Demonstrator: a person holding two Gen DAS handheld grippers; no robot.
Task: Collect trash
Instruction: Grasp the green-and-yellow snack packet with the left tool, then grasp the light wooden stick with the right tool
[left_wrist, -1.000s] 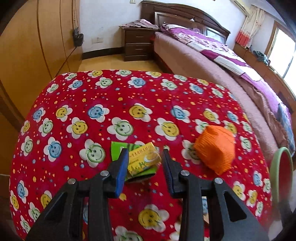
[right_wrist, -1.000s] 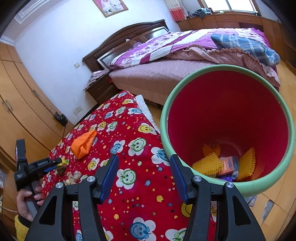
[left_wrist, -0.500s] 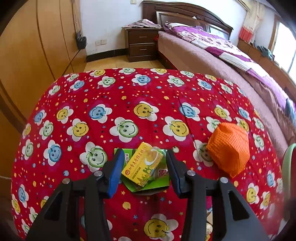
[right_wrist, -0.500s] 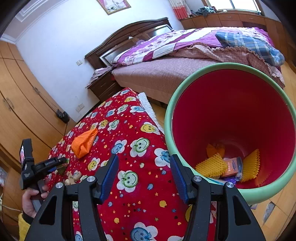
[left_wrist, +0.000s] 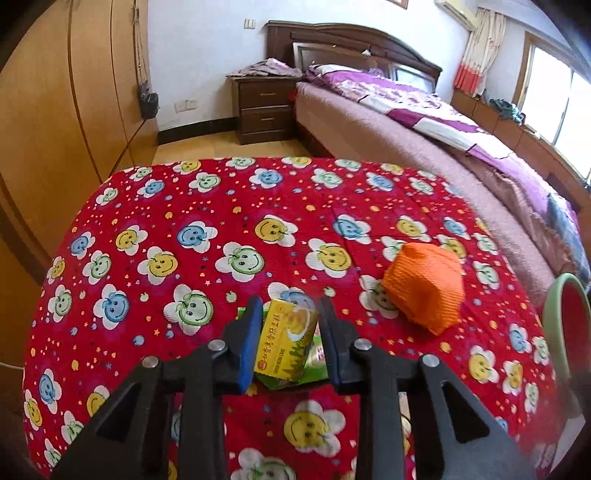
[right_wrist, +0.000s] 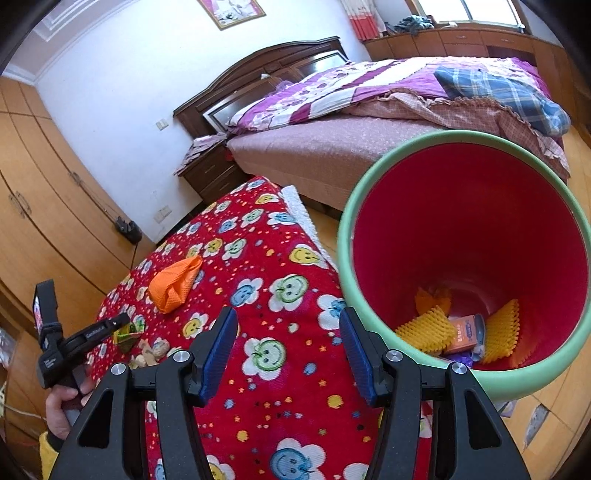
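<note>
**Currently: left claw closing on the yellow carton; bin waits at the right**

Left to right, the left claw (left_wrist: 289, 334) sits over the red smiley-patterned cloth covering the counter (left_wrist: 155, 221), its jaws just narrowed around a yellow carton (left_wrist: 286, 341). The carton stands tilted between the blue pads, on top of a flattened green wrapper (left_wrist: 314, 373). The left pad appears to touch the carton's side; whether the right pad bears on it cannot be told, as a thin gap may remain. Judgement: the grip is nearly made but not confirmed.

To do this step well, the jaws should finish closing squarely on the carton's two broad faces, low enough that it does not pivot out. The green wrapper underneath is likely separate and may stay behind. A light cardboard box will crush if squeezed hard.

An orange mesh bag (left_wrist: 424, 291) lies on the cloth to the right, well apart from the claw, not yet collected.

Further right, the right claw (right_wrist: 288, 350) hangs half open and empty above the cloth edge, angled downward. Beside it stands the green-rimmed bin (right_wrist: 345, 229), red inside, already holding yellow foam netting and a small orange box.

In the right wrist view, a hand (right_wrist: 61, 406) grips the left claw's handle, angled down toward the counter.
</note>
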